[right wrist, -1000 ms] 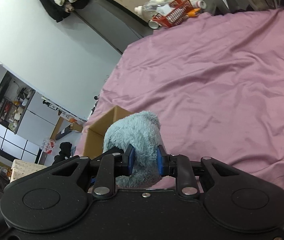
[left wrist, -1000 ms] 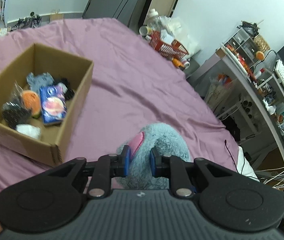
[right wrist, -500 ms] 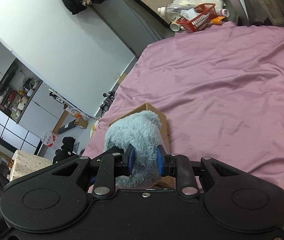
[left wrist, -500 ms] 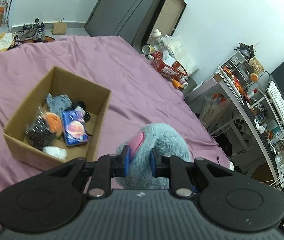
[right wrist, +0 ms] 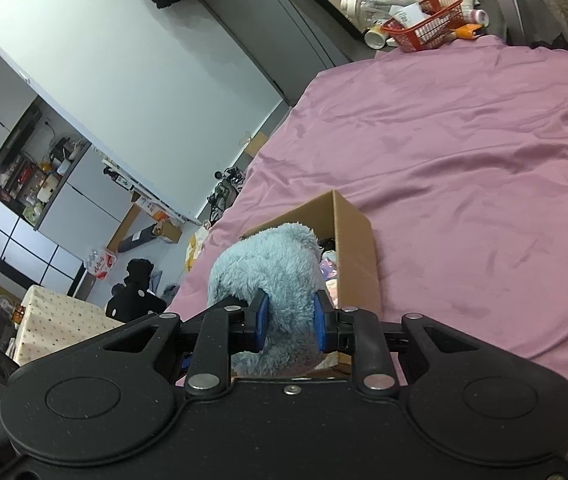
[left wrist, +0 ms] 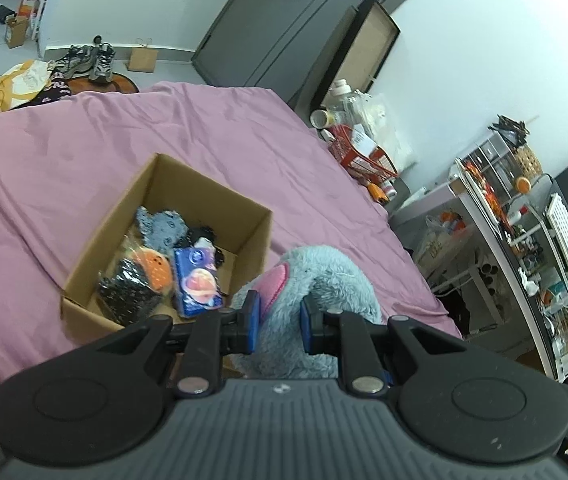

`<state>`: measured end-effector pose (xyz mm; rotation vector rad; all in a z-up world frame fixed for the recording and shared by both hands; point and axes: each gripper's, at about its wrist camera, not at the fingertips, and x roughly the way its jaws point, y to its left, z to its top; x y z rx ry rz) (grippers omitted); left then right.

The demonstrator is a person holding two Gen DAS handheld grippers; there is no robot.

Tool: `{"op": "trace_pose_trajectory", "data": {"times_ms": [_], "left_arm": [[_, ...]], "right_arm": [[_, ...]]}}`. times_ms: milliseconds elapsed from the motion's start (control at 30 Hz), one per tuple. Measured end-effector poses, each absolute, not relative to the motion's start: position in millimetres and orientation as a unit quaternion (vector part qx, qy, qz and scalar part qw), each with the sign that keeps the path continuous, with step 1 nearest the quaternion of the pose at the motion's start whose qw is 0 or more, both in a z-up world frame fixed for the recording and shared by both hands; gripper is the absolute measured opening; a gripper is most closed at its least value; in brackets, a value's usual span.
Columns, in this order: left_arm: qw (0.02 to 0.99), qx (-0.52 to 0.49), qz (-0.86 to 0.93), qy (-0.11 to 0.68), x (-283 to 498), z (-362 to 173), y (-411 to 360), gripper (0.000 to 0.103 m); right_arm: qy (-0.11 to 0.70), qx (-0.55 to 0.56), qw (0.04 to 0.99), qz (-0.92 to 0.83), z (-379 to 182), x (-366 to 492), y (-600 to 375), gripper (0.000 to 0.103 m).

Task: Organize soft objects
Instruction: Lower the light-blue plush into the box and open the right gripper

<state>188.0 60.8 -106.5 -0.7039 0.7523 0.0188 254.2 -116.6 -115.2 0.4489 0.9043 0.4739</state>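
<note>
Both the left gripper (left wrist: 279, 326) and right gripper (right wrist: 290, 326) are clamping the fluffy grey-blue plush toy (left wrist: 316, 280), carrying it beside the open brown cardboard box (left wrist: 203, 184) on the mauve bedsheet (left wrist: 83, 140); next, lowering it inside probably.

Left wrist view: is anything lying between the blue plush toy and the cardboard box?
Nothing lies between them. In the left wrist view the blue plush toy, clamped in the left gripper, overlaps the near corner of the cardboard box.
</note>
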Motion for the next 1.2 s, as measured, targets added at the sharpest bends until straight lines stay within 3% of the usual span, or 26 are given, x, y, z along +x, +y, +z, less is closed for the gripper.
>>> {"op": "trace_pose_trajectory", "data": {"times_ms": [700,933,1200], "left_arm": [[0.839,-0.378,0.051,0.388,220.5,-152.8,119.5,0.019],[0.822,-0.387,0.05,0.415,235.2,-169.6,123.5,0.02],[0.817,-0.383,0.043,0.429,238.3,-167.3,121.0,0.03]], "right_arm": [[0.472,0.17,0.839,0.212,-145.9,290.5,-58.5,0.024],[0.465,0.16,0.849,0.193,-141.2,293.1,-61.9,0.03],[0.456,0.179,0.85,0.191,-126.0,281.2,-77.5,0.043]]}}
